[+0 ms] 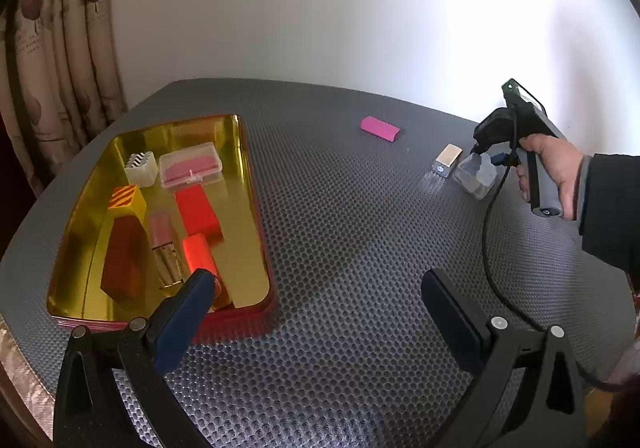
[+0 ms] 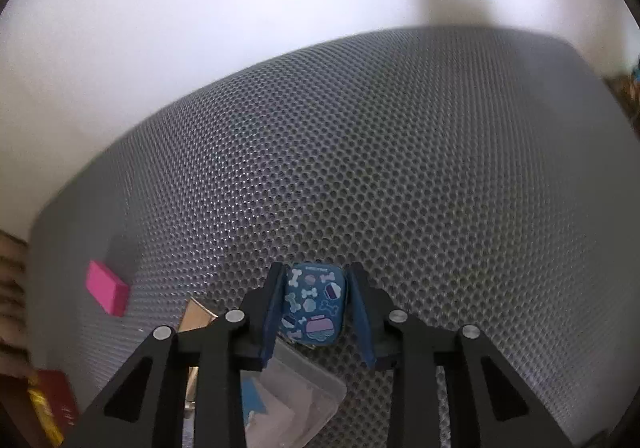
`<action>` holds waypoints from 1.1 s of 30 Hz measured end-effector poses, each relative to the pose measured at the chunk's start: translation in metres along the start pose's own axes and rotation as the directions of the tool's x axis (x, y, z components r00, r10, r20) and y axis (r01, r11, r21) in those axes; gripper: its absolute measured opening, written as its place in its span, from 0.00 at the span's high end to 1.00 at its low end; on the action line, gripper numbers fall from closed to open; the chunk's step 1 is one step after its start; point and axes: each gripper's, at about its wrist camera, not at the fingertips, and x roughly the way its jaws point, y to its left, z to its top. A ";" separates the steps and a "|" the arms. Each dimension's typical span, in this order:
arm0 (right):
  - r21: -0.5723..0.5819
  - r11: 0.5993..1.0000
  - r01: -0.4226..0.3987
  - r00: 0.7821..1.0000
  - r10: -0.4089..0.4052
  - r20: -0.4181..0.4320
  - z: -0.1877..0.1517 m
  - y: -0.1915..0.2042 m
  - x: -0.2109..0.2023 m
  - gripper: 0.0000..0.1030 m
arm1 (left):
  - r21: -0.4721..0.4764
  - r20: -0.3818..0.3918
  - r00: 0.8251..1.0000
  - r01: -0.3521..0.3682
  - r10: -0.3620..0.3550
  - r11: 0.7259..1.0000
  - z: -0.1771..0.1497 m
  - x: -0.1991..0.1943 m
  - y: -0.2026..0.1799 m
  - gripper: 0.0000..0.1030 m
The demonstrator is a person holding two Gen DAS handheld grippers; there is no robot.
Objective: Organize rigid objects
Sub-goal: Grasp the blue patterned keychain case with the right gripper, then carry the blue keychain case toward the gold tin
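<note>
A gold tray [image 1: 248,183] with a red rim sits at the left of the grey mat and holds several small blocks and boxes. My left gripper [image 1: 316,288] is open and empty, low over the mat by the tray's near right corner. On the mat lie a pink block [image 1: 379,129], a small tan box [image 1: 445,160] and a clear plastic case [image 1: 476,175]. My right gripper [image 2: 314,306] has its jaws around a blue patterned case [image 2: 314,304], close to both sides. The pink block [image 2: 107,292] and clear case [image 2: 292,396] also show in the right wrist view.
A white wall stands behind the table. A patterned curtain [image 1: 60,67] hangs at the left. The right gripper's black cable [image 1: 490,248] trails across the mat. The tray's corner [image 2: 50,408] shows at the lower left of the right wrist view.
</note>
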 end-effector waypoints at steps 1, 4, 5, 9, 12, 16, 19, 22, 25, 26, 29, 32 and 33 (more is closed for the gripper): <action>-0.011 1.000 0.005 1.000 -0.005 0.005 0.000 0.001 -0.001 0.70 | -0.003 -0.001 1.000 -0.001 0.001 1.000 0.000 0.000 0.001 0.01; -0.031 1.000 0.001 1.000 0.000 0.026 -0.001 -0.001 -0.006 0.70 | -0.005 -0.001 1.000 -0.010 0.010 1.000 -0.001 -0.001 0.000 0.01; -0.060 0.998 0.021 0.999 -0.019 0.044 -0.001 -0.001 -0.010 0.70 | -0.007 0.003 1.000 -0.011 0.011 1.000 -0.001 -0.002 0.001 0.01; -0.148 0.987 0.062 0.993 -0.047 0.109 0.001 0.005 -0.036 0.70 | -0.013 0.027 0.999 -0.019 0.020 1.000 0.002 -0.008 0.002 0.01; -0.206 0.976 0.069 0.986 -0.035 0.165 0.001 0.019 -0.064 0.70 | -0.011 0.039 0.999 -0.022 0.022 1.000 0.004 -0.013 0.001 0.01; -0.297 0.953 0.064 0.970 0.010 0.242 -0.008 0.044 -0.110 0.70 | -0.008 0.067 0.997 -0.041 0.042 0.999 0.005 -0.025 -0.001 0.01; -0.381 0.923 0.059 0.956 0.058 0.289 -0.027 0.069 -0.142 0.70 | -0.011 0.088 0.994 -0.057 0.058 0.998 0.005 -0.035 0.000 0.01; -0.457 0.888 0.050 0.941 0.111 0.319 -0.048 0.095 -0.168 0.70 | -0.020 0.096 0.992 -0.078 0.079 0.997 0.003 -0.045 0.005 0.01; -0.547 0.836 0.037 0.926 0.178 0.334 -0.078 0.130 -0.195 0.70 | -0.046 0.113 0.989 -0.089 0.094 0.995 0.002 -0.056 0.014 0.01; -0.564 0.825 0.032 0.923 0.192 0.334 -0.085 0.135 -0.201 0.70 | -0.059 0.118 0.988 -0.094 0.101 0.994 0.003 -0.060 0.018 0.01; -0.629 0.778 0.004 0.916 0.249 0.314 -0.112 0.168 -0.219 0.70 | -0.099 0.133 0.983 -0.111 0.124 0.989 0.004 -0.069 0.032 0.01; -0.683 0.730 -0.022 0.905 0.305 0.296 -0.125 0.204 -0.230 0.70 | -0.147 0.130 0.982 -0.120 0.139 0.982 0.002 -0.074 0.047 0.01; -0.698 0.716 -0.025 0.902 0.317 0.293 -0.132 0.213 -0.234 0.70 | -0.160 0.127 0.981 -0.123 0.144 0.979 0.002 -0.075 0.051 0.01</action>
